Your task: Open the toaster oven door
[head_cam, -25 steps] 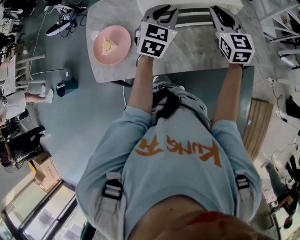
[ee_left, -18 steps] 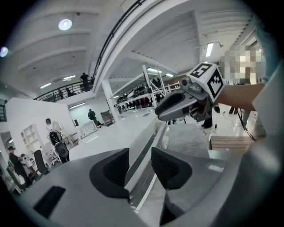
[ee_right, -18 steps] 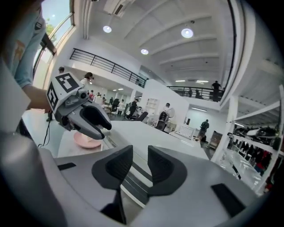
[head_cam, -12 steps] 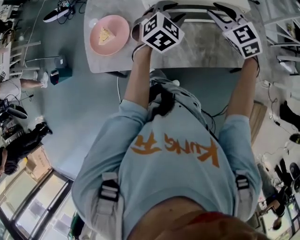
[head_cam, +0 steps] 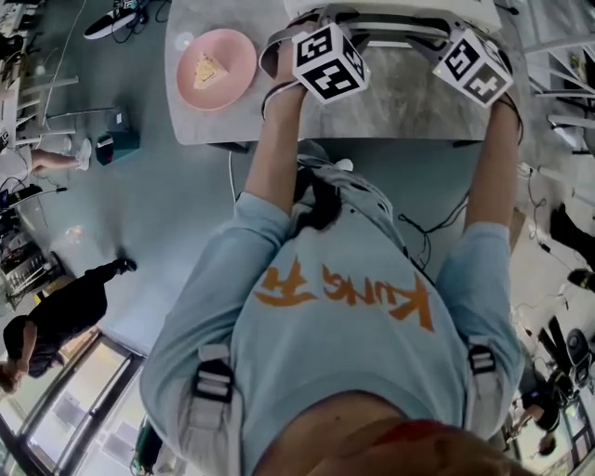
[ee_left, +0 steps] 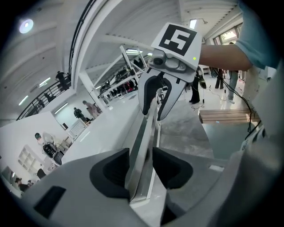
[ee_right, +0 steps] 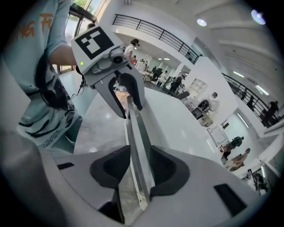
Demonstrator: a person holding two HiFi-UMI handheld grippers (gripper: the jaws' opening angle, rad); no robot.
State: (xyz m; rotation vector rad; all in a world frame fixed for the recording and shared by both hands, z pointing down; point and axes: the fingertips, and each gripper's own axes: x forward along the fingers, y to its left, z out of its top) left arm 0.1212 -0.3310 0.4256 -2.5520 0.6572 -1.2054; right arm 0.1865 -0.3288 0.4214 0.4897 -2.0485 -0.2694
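Note:
The white toaster oven (head_cam: 390,6) stands at the table's far edge, mostly cut off by the frame top. Its long grey door handle (ee_left: 144,146) runs between both grippers. My left gripper (ee_left: 142,162) straddles one end of the bar, with a gap at one pad, so it is open. My right gripper (ee_right: 140,166) straddles the other end (ee_right: 135,133) the same way, also open. Each gripper shows in the other's view, the right gripper (ee_left: 155,95) and the left gripper (ee_right: 126,95), both over the bar. How far the door stands I cannot tell.
A pink plate (head_cam: 216,70) with a wedge of food lies on the marble table (head_cam: 409,102) to the left, with a small white cup (head_cam: 183,42) beside it. A wooden bench (ee_left: 226,116) stands on the floor. People stand around the hall.
Both marker cubes have tilted and shifted toward the oven at the frame top. The grippers stay at the two ends of the handle. The plate has slid left in the view.

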